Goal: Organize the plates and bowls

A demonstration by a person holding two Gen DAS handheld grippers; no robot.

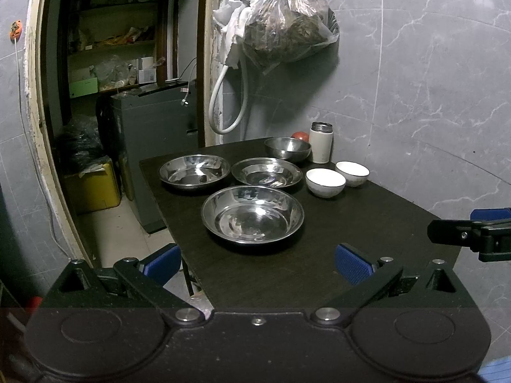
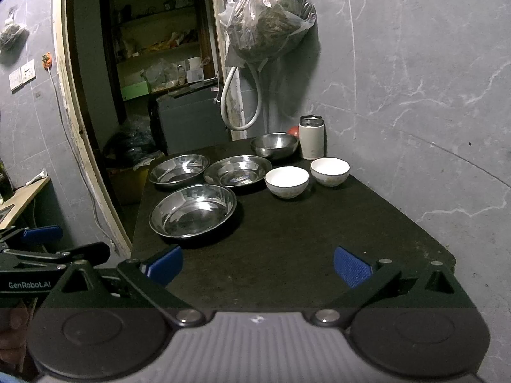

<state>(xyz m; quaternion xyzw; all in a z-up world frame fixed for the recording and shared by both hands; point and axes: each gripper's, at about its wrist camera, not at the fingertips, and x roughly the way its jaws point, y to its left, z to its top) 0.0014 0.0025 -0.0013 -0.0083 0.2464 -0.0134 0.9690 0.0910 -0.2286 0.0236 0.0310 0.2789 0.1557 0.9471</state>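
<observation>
1. While both grippers hover at 6 o'clock, the dark table (image 1: 367,223) carries everything.
2. Three steel plates (image 1: 252,214) cluster at center, toward 12 o'clock.
3. One steel bowl (image 1: 287,148) sits behind them.
4. Two white bowls (image 1: 325,182) sit at 1 o'clock.
5. Left gripper (image 1: 257,263) and right gripper (image 2: 257,265): fingers apart, empty.

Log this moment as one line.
left tool: open, empty | right tool: open, empty | three steel plates, steel bowl, two white bowls: apart on table, unstacked | stage: none grasped
</observation>
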